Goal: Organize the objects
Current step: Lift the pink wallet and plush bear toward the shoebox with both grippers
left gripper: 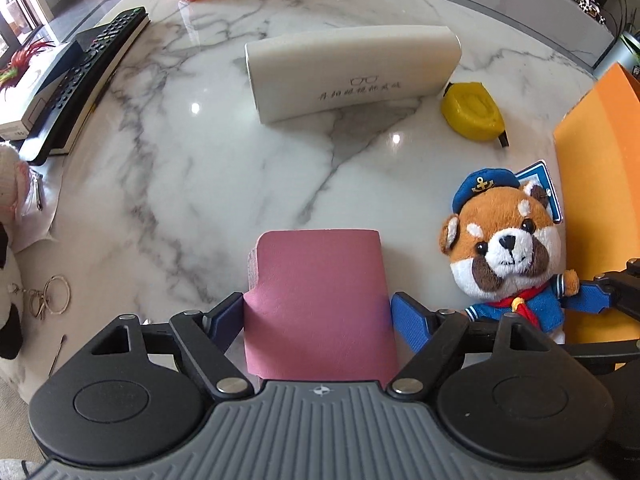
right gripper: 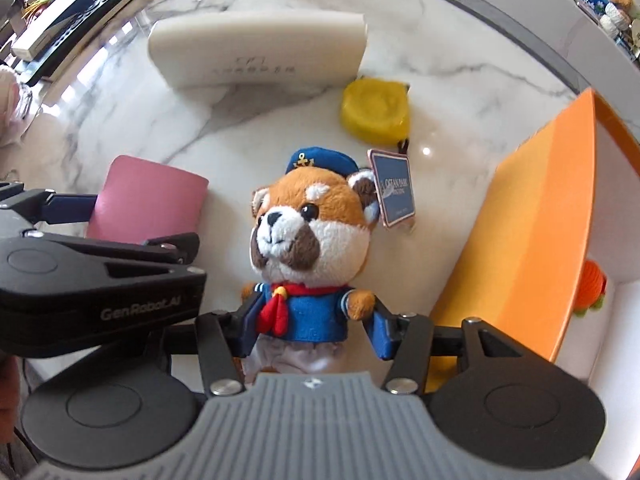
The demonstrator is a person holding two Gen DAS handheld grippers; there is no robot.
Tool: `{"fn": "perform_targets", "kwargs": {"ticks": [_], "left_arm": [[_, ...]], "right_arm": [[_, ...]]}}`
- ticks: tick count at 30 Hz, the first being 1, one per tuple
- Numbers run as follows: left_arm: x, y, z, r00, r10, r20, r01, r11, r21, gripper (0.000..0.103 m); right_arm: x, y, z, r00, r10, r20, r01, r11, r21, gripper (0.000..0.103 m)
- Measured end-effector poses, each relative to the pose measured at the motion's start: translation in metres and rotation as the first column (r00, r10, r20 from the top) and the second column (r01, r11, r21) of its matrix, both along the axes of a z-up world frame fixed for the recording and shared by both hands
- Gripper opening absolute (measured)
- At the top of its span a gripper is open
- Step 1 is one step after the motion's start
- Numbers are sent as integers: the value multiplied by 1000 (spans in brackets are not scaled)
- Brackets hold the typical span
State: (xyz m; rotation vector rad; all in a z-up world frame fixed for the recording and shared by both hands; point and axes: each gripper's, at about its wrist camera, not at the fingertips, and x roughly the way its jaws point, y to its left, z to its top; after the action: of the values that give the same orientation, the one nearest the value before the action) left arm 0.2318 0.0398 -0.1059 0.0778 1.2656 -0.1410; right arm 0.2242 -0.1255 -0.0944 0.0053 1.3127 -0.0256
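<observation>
Left wrist view: left tool [left gripper: 318, 314] straddles a pink leather wallet [left gripper: 320, 300] lying near the table's [left gripper: 200, 160] near edge, fingers parted, the right one just clear of the wallet. Right wrist view: right tool [right gripper: 314, 328] closes on the sailor red panda plush [right gripper: 308, 248] at its torso, beside an orange box [right gripper: 532, 232]. Glasses case [left gripper: 352, 70] and yellow tape measure [left gripper: 472, 110] lie beyond.

Pink wallet [left gripper: 318, 304] flat on marble, sailor red-panda plush [right gripper: 304, 248] lying face-up beside it
</observation>
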Motion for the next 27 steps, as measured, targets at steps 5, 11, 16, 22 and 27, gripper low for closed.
{"fn": "perform_targets", "kwargs": {"ticks": [5, 11, 16, 22, 27], "left_arm": [[-14, 14, -2, 999, 28, 23, -26, 998, -65, 94], [-14, 10, -5, 998, 44, 36, -43, 998, -45, 95], [-23, 8, -7, 993, 24, 113, -23, 1000, -15, 95], [-26, 9, -7, 990, 9, 139, -5, 1000, -24, 93], [-28, 13, -5, 991, 18, 134, -14, 999, -37, 91]], "right_arm": [[-21, 12, -13, 997, -71, -17, 71, 996, 51, 52], [-35, 17, -10, 968, -226, 109, 219, 973, 68, 68], [-40, 28, -12, 963, -186, 193, 190, 982, -2, 78], [-51, 33, -12, 944, -185, 274, 191, 982, 3, 63], [-58, 35, -12, 926, -187, 328, 190, 982, 21, 52]]}}
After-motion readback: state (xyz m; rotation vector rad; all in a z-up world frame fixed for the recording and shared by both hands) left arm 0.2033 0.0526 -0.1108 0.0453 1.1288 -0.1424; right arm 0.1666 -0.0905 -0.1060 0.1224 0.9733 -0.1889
